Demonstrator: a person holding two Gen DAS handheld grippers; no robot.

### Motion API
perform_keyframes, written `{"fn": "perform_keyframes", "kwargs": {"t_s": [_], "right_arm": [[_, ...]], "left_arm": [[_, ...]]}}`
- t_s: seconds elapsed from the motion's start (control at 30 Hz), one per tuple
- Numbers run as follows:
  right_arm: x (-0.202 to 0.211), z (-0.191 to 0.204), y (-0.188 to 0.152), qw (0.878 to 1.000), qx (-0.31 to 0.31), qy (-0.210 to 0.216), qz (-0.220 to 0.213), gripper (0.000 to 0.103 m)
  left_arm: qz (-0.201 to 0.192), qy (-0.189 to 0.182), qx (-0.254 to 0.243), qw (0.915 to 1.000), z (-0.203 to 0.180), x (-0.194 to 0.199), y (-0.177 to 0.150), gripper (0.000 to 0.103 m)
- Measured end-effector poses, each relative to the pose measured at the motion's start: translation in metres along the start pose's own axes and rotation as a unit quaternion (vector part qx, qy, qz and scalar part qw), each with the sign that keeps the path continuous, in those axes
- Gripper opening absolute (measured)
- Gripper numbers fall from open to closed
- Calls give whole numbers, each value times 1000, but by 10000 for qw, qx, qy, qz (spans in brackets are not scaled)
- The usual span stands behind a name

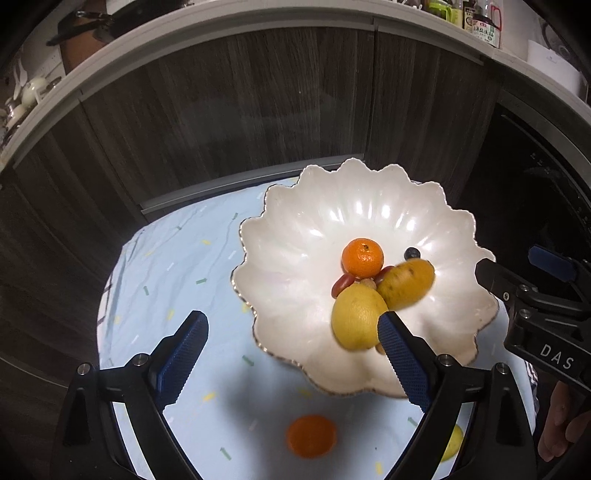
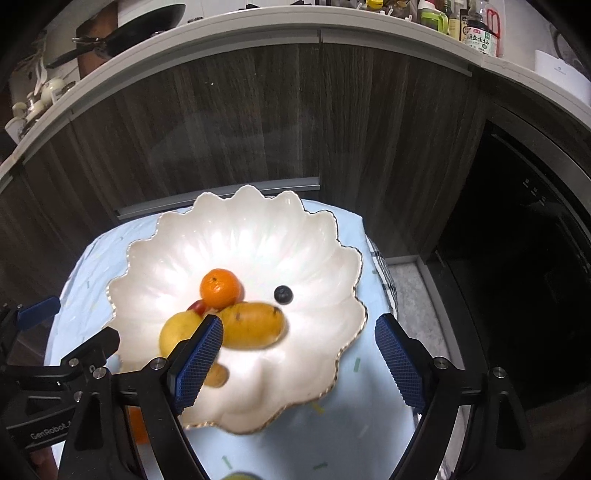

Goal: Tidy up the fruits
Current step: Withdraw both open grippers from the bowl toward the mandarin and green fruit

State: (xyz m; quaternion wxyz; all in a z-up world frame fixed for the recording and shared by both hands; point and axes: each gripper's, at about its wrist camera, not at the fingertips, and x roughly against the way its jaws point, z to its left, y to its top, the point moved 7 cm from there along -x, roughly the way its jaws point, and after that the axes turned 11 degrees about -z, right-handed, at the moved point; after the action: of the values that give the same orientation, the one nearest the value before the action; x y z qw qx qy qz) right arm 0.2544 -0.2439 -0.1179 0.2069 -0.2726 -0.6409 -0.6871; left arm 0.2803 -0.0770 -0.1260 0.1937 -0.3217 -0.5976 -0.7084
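Your left gripper (image 1: pixel 291 354) hangs over the pale blue cloth with small coloured flecks (image 1: pixel 177 273), its blue ribbed pads set wide apart with nothing between them; nearest to you, under it, a blurred orange mandarin (image 1: pixel 311 435) lies on the cloth, and a yellow-green fruit (image 1: pixel 453 443) shows just behind its right finger. Your right gripper (image 2: pixel 299 347) is likewise spread wide and holds nothing; its left pad (image 2: pixel 199 360) overlaps the near side of the bowl in view, though you cannot tell whether it touches.

Just beyond both tools sits the white scalloped ceramic bowl with a thin gold rim (image 1: pixel 280 236) — the fruit is gathered in its middle; a yellow lemon (image 1: pixel 356 317) lies nearest you, touching an oblong yellow-orange mango with dark spots (image 1: pixel 406 284); a small brownish fruit (image 2: pixel 216 374) peeks out beside the right gripper's left pad. Red cherry tomatoes (image 1: pixel 341 283) are wedged between the lemon and a small orange mandarin (image 1: pixel 362 257) behind them; a single dark blueberry (image 2: pixel 283 294) sits apart, to the right.

Farther off stand dark wood-grain cabinet doors (image 1: pixel 258 110) under a grey countertop (image 1: pixel 221 26); bottles (image 2: pixel 476 33) and a dark frying pan (image 2: pixel 147 26) rest on top.
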Motion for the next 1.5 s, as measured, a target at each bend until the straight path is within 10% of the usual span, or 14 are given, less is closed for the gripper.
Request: {"fn": "perform_keyframes", "kwargs": {"t_s": [1.5], "right_arm": [[59,32,-84,9994,191,104,275,85]], "left_arm": [[67,-95,-384,9992,9,54,-85,93]]}}
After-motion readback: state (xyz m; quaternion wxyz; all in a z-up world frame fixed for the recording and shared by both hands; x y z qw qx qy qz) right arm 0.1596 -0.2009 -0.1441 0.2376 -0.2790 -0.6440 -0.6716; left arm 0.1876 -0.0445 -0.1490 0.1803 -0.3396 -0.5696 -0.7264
